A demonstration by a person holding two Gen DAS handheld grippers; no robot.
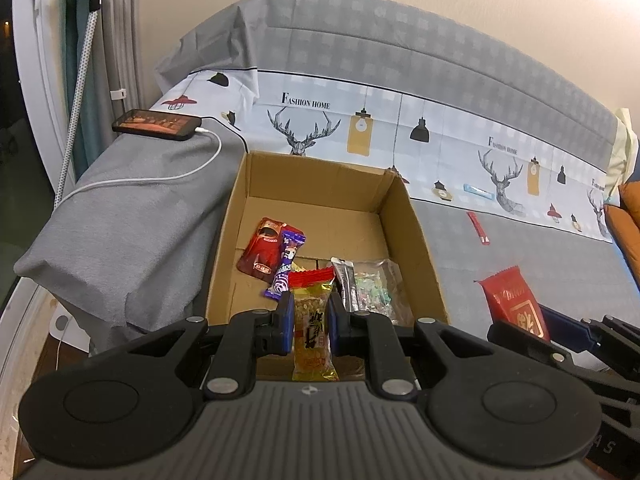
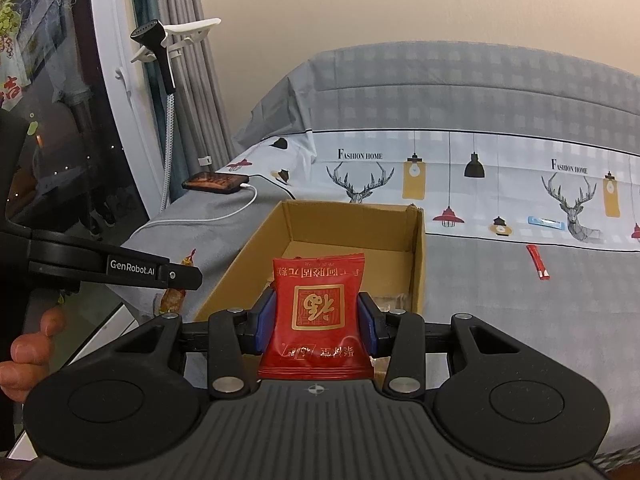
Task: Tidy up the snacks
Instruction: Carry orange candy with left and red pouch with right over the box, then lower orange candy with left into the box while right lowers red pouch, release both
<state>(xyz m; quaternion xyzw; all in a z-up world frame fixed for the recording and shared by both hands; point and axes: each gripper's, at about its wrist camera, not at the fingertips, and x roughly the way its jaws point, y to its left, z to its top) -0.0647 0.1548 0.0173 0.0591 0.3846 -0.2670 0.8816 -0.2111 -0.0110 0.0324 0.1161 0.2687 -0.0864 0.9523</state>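
Note:
My left gripper [image 1: 311, 322] is shut on a yellow snack packet with a red top [image 1: 313, 328], held over the near edge of an open cardboard box [image 1: 256, 196]. In the box lie a red packet [image 1: 262, 254], a purple candy [image 1: 286, 264], a silver stick [image 1: 346, 286] and a clear bag [image 1: 380, 288]. My right gripper [image 2: 318, 320] is shut on a red square snack packet [image 2: 318, 312], held just before the same box [image 2: 418, 264]. It also shows in the left wrist view [image 1: 514, 304], to the right of the box.
The box sits on a grey sofa with a deer-print cover [image 1: 520, 280]. A red stick [image 1: 478, 228] and a blue strip [image 1: 478, 192] lie on the sofa to the right. A phone [image 1: 158, 124] on a charging cable rests on the left armrest.

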